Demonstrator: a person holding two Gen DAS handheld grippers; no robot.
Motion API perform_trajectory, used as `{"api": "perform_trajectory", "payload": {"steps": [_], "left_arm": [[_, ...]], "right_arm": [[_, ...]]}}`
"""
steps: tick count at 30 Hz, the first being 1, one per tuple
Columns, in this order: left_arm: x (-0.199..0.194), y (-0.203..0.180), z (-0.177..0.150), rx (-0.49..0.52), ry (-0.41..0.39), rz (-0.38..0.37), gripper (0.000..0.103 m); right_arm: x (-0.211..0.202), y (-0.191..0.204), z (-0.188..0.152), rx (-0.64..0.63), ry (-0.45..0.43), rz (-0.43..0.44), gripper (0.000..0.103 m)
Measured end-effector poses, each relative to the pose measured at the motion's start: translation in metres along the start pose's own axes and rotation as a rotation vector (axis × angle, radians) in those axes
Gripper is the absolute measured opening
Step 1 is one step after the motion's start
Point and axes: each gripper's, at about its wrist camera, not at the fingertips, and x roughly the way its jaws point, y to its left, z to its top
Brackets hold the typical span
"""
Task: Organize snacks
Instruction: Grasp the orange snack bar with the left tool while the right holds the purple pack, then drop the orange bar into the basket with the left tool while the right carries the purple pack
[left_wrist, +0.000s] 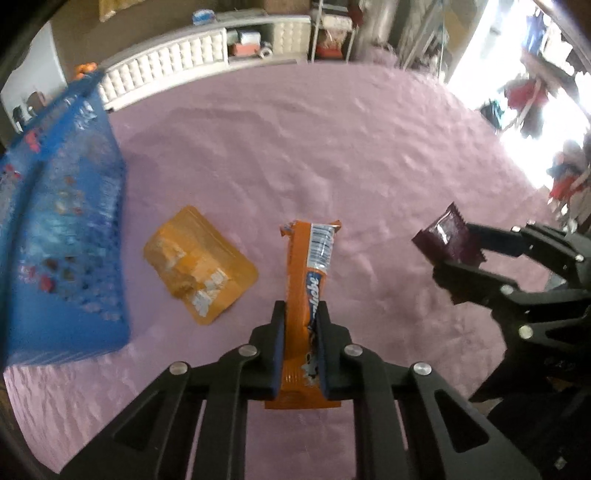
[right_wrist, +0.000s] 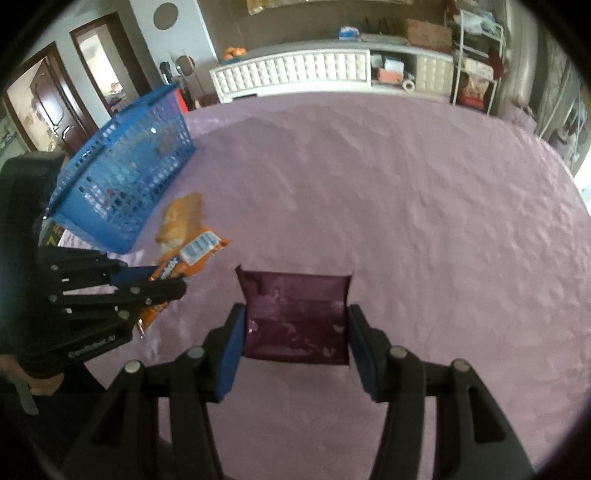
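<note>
My left claw (left_wrist: 301, 314) is clamped on an orange snack bar (left_wrist: 308, 295), its pads pressed to both long sides; the bar stands up out of the claw at the lower centre of the left wrist view, barcode end uppermost. My right claw (right_wrist: 295, 325) grips a dark maroon snack packet (right_wrist: 295, 314) by its two side edges, at the lower centre of the right wrist view. Both snacks are lifted clear of the mauve bed cover (left_wrist: 332, 147). An orange pouch (left_wrist: 199, 266) lies flat on the cover left of the bar, near a blue perforated basket (left_wrist: 62, 221) at the left edge, which already has small snacks inside. A white tufted cabinet (right_wrist: 295, 72) runs along the top.
</note>
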Motion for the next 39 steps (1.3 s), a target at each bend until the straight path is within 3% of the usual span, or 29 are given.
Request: {"api": "perform_trajectory", "payload": {"steps": [15, 23, 30, 39], "left_arm": [[-0.148, 0.053, 0.002, -0.059, -0.245, 0.067, 0.013], [-0.188, 0.111, 0.009, -0.097, -0.287, 0.127, 0.013], [-0.187, 0.154, 0.030, -0.109, -0.262, 0.166, 0.013], [-0.148, 0.201, 0.071, -0.154, -0.174, 0.132, 0.013]], "right_arm": [[-0.077, 0.086, 0.055, -0.111, -0.171, 0.021, 0.058], [-0.076, 0.144, 0.090, -0.145, -0.212, 0.088, 0.058], [-0.055, 0.180, 0.118, -0.184, -0.205, 0.108, 0.058], [-0.008, 0.200, 0.145, -0.196, -0.151, 0.100, 0.058]]}}
